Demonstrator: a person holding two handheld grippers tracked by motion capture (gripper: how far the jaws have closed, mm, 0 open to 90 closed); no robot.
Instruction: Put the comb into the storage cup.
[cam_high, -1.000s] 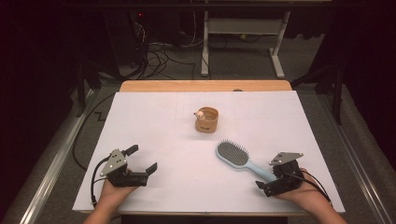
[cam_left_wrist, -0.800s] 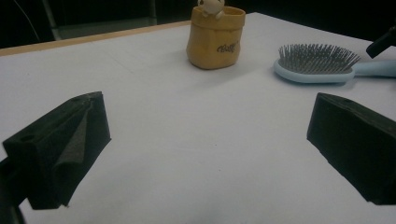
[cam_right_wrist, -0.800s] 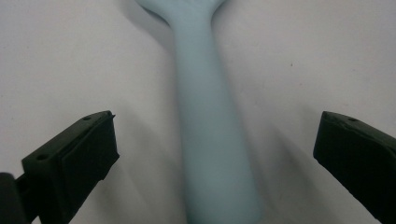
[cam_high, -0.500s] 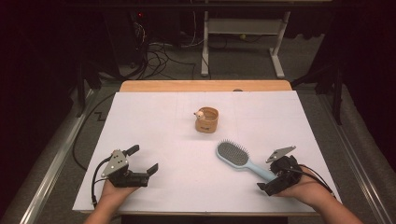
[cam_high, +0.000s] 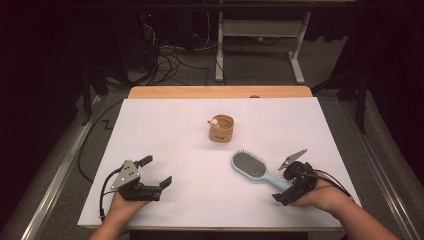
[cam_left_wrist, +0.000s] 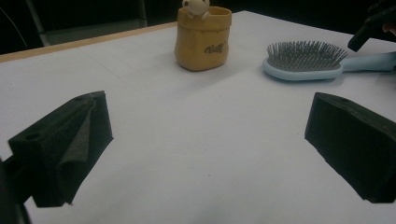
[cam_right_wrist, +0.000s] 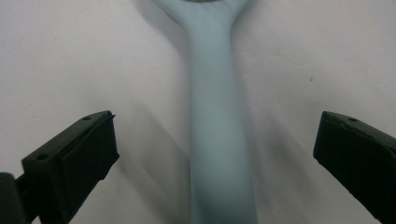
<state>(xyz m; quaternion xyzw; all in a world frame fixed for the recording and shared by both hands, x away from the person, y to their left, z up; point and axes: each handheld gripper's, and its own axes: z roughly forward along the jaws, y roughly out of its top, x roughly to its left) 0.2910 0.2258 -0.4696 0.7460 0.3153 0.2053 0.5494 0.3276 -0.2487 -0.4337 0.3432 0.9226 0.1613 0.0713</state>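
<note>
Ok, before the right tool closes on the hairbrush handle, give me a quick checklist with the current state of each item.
1. Right tool open: ok, jaws spread wide.
2. Hairbrush handle centred between its jaws: ok in the right gripper view.
3. Jaws low enough to pinch the handle: cannot tell.
4. Brush lying flat, bristles up: ok.
5. Yellow pouch clear of the brush: ok, apart, farther back.
6. Left tool out of the way: ok, open over bare table.

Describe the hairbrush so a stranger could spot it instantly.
On the white-covered table, look toward the near right, just ahead of the right hand-held gripper. The hairbrush lies flat there, bristles up. Unlike the small tan pouch farther back, it is pale blue with a long handle.
</note>
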